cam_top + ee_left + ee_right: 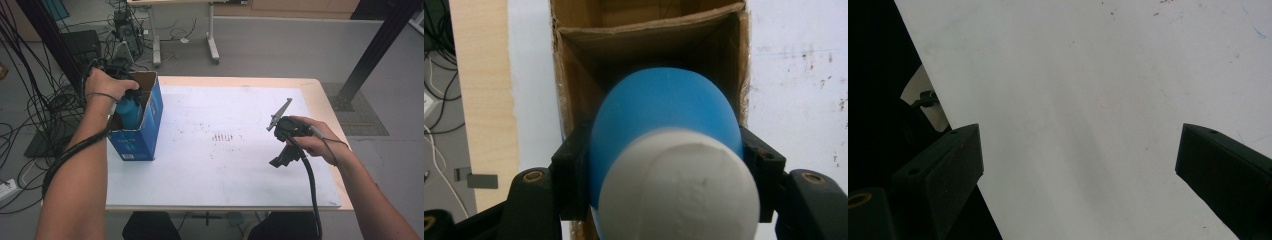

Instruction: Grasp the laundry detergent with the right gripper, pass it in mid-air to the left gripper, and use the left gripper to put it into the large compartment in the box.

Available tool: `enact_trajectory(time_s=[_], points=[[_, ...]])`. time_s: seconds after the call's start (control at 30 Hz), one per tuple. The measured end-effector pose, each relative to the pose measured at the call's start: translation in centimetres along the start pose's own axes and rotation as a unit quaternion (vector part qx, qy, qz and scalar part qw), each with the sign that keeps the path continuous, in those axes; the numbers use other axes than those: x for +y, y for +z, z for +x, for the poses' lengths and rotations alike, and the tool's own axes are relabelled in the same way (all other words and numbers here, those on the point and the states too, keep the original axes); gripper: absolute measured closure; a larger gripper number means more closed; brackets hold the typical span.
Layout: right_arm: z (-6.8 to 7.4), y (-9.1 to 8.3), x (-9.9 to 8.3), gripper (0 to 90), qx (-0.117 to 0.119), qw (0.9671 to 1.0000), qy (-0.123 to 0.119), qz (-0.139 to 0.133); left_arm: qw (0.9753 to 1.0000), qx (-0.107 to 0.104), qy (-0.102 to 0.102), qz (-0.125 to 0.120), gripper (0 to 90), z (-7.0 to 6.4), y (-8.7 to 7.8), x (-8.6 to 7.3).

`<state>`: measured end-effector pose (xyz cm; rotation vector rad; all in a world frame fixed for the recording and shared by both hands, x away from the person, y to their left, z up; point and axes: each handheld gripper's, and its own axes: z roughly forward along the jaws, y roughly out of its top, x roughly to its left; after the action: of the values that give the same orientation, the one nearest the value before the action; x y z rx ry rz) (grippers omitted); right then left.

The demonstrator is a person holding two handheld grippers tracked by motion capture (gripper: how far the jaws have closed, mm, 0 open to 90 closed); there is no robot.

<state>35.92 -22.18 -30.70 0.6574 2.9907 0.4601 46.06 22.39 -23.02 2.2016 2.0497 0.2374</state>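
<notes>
At the far left of the counter (pixel 225 175) stands an open blue cardboard box (pixel 145 130), its top flaps up and its brown inside showing; the left gripper (pixel 131 100) is held over the opening, and its fingers (pixel 571 177) are clamped on a blue bottle (pixel 664 120) with a white cap (pixel 679 187); in the left gripper view the cap faces the camera, the blue body bulges between the two black fingers, and the far end of the bottle points down into the box, though how deep it sits cannot be told; in the high view the bottle (pixel 129 112) shows within the box's open top, near its left wall, with the left hand (pixel 102 85) above it. The right gripper (pixel 282 157) is held by the right hand (pixel 317 142) over the right side of the counter, well apart from the box; its fingers (pixel 948 170) stand wide apart with nothing between them, above the bare white sheet (pixel 1088 100) that covers the counter; a black cable (pixel 312 195) trails from it toward the near edge.
</notes>
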Motion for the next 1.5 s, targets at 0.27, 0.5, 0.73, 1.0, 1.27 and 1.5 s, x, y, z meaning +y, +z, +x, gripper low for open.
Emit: enact_trajectory(time_s=[0.27, 0.5, 0.73, 1.0, 1.27, 1.5], points=[[0.1, 0.1, -0.1, 5.2, 0.001, 1.0000, 0.002, 0.001, 1.0000, 0.000, -0.004, 0.000, 37.7, -0.1, 1.5, -0.4], [0.1, 0.0, -0.3, 5.2, 0.001, 1.0000, 0.001, 0.002, 1.0000, 0.000, -0.007, 0.005, 37.7, -0.1, 2.6, -0.6], [0.1, 0.0, -0.3, 5.2, 0.001, 1.0000, 0.001, 0.002, 0.9999, -0.001, -0.009, 0.007, 37.7, -0.2, 3.2, -0.8], [0.1, 0.1, -0.3, 5.3, 0.002, 1.0000, 0.001, 0.003, 0.9999, -0.001, -0.010, 0.007, 37.7, -0.2, 3.7, -1.0], [0.1, 0.1, -0.3, 5.3, 0.002, 1.0000, 0.000, 0.002, 0.9999, -0.001, -0.011, 0.006, 37.6, -0.1, 3.7, -1.1], [0.1, 0.0, -0.3, 5.3, 0.003, 1.0000, 0.000, 0.000, 0.9999, 0.000, -0.011, 0.005, 37.6, -0.2, 3.7, -1.1]])
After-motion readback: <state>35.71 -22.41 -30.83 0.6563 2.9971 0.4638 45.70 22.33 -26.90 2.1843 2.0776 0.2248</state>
